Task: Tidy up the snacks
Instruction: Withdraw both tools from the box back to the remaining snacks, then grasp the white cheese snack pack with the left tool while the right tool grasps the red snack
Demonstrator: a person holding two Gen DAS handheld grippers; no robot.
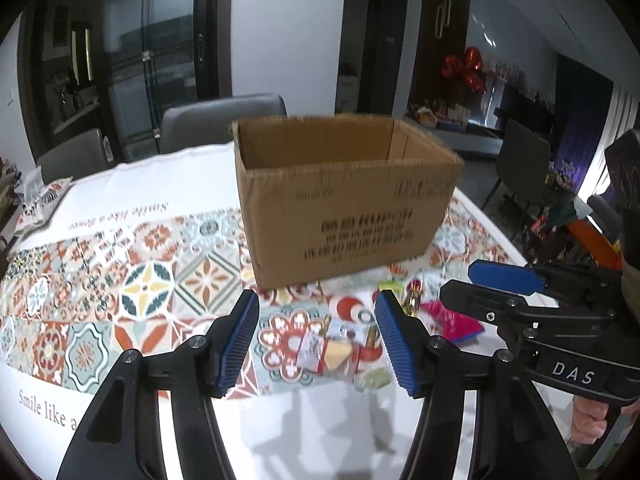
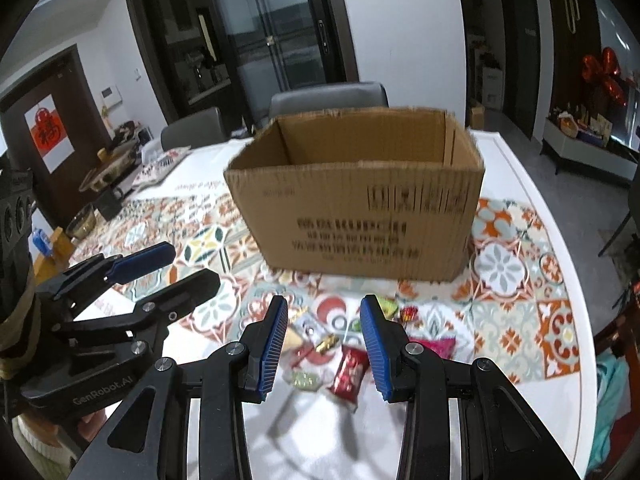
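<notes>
An open cardboard box (image 1: 344, 196) stands upright on the patterned tablecloth; it also shows in the right wrist view (image 2: 360, 204). A small pile of wrapped snacks (image 1: 340, 348) lies in front of it, with a pink packet (image 1: 456, 316) to the right. In the right wrist view the snacks include a red packet (image 2: 350, 372) and a pink one (image 2: 436, 346). My left gripper (image 1: 316, 316) is open and empty above the pile. My right gripper (image 2: 324, 320) is open and empty over the same pile. Each gripper shows in the other's view: the right gripper (image 1: 472, 280) and the left gripper (image 2: 188, 264).
Grey chairs (image 1: 224, 120) stand behind the table. Bowls and clutter (image 2: 108, 172) sit at the table's far left. The white table edge (image 2: 576, 300) curves along the right. A dark chair (image 1: 520, 156) stands off to the right.
</notes>
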